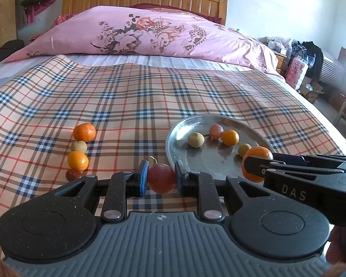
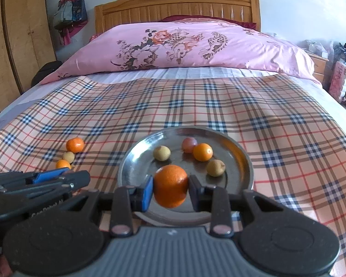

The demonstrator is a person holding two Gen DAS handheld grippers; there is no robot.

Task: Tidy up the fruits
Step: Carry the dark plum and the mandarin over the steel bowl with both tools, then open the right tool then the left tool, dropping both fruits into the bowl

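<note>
From our left wrist view, the left gripper (image 1: 161, 177) clenches a reddish grape (image 1: 161, 178) just left of the metal plate (image 1: 173, 143); squeezed, it may burst. From the right wrist view, our right gripper (image 2: 170, 190) grasps an orange (image 2: 170, 189) over the plate's near rim, which the gripper hides; released there, it could roll onto the bed (image 2: 288, 138).

Plaid tan-red-blue cloth (image 2: 196, 106) is spread over the bed. A pink floral quilt (image 2: 184, 46) is piled behind it against the carved wooden headboard (image 2: 177, 4). A light wooden wardrobe (image 2: 18, 30) is seen left. Clutter at the right, possibly boxes and bags (image 1: 304, 73), is too blurred to identify.
</note>
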